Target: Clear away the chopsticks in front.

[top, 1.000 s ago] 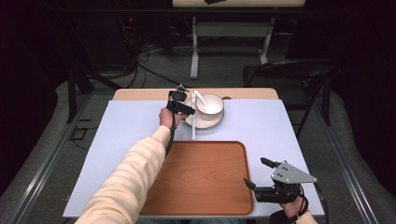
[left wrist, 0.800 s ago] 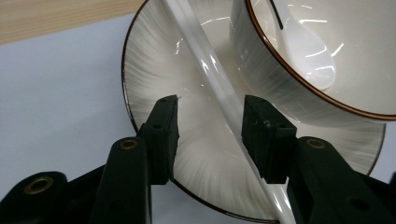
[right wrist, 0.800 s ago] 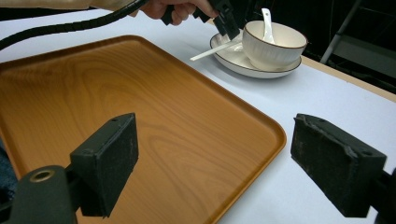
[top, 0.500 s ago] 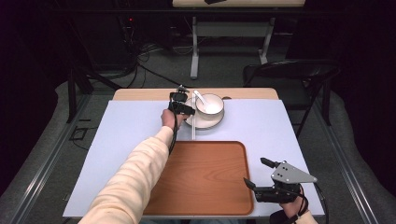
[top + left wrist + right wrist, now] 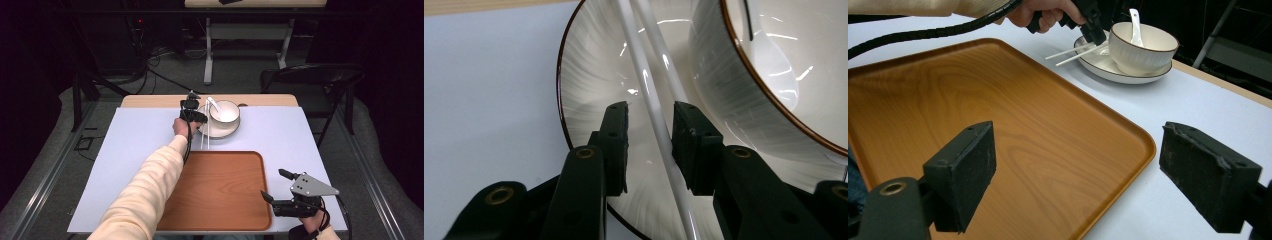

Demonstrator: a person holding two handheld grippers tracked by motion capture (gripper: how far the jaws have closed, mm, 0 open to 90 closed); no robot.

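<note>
A white bowl [image 5: 225, 112] with a brown rim stands on a white plate [image 5: 218, 132] at the table's far middle, and a white spoon [image 5: 212, 103] leans in it. Two white chopsticks [image 5: 204, 136] lie with their far ends on the plate's left side. My left gripper [image 5: 195, 116] hangs over that side, open. In the left gripper view its jaws straddle one chopstick [image 5: 655, 131] with a gap on each side, the bowl [image 5: 744, 75] just right of them. Low at the right, my right gripper [image 5: 274, 184] stands wide open by the tray's corner, holding nothing.
A wooden tray [image 5: 215, 192] lies bare at the table's near middle, and the right gripper view looks across its surface [image 5: 998, 110]. A light blue mat [image 5: 140, 150] covers the table. A dark folding chair [image 5: 310, 77] stands beyond the far right edge.
</note>
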